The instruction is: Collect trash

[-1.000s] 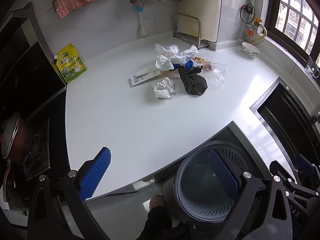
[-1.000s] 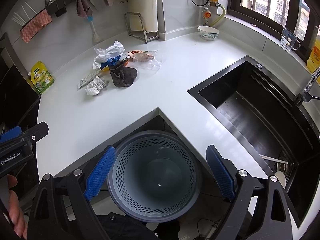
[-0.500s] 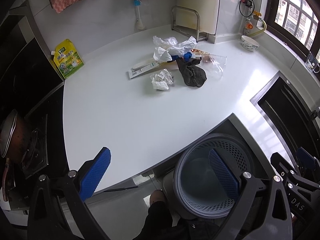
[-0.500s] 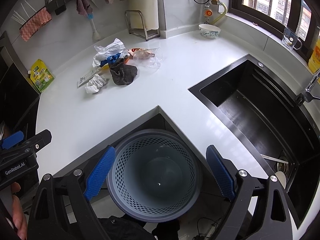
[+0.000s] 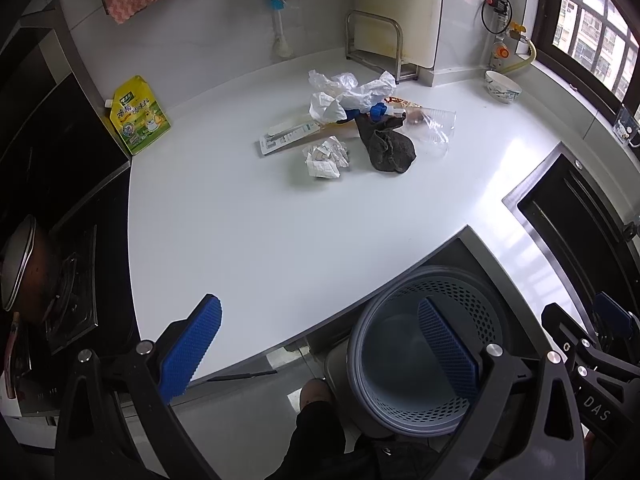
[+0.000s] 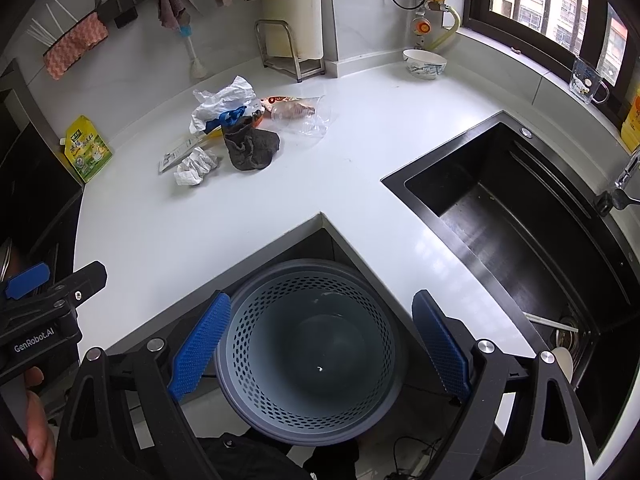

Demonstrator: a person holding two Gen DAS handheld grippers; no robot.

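A pile of trash lies at the back of the white counter [image 5: 248,216]: a crumpled white plastic bag [image 5: 352,94], a dark rag [image 5: 390,146], crumpled paper [image 5: 325,154], a flat white packet [image 5: 286,138] and clear plastic wrap [image 5: 434,124]. The same pile shows in the right wrist view, with the rag [image 6: 250,148] and paper [image 6: 196,166]. A grey perforated bin [image 6: 310,346] stands empty on the floor below the counter's corner. My left gripper [image 5: 320,344] is open and empty over the counter's front edge. My right gripper [image 6: 320,346] is open and empty above the bin.
A black sink [image 6: 516,216] is sunk into the counter at the right. A yellow-green pouch [image 5: 138,114] leans by the stove [image 5: 60,280] at the left. A bowl [image 6: 424,63] and a metal rack [image 6: 290,54] stand at the back wall.
Both views have shifted slightly: the trash pile sits a little higher in the left view and the left gripper lower in the right view. Both grippers stay open.
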